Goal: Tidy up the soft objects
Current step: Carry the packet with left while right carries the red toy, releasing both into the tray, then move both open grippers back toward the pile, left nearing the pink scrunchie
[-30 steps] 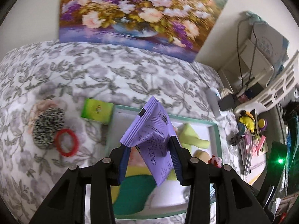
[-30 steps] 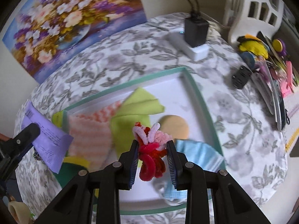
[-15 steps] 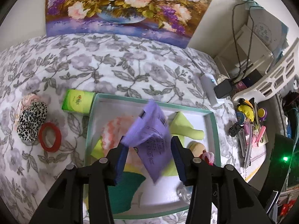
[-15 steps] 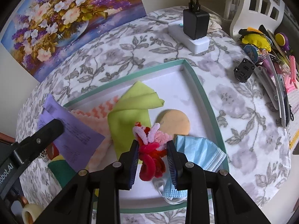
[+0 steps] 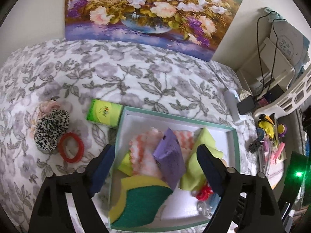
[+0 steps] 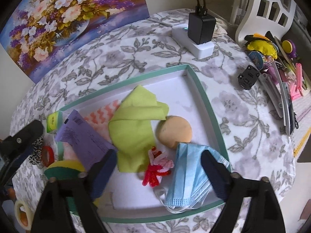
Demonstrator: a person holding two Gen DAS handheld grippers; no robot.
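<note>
Both wrist cams steeply down, close, shared tray (image 5: 236,145).

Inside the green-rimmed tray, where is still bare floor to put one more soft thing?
Bare white floor lies in the far corner of the tray, beyond the lime cloth and the tan sponge, and a small patch near the front rim beside the blue mask. The left half is crowded.
</note>
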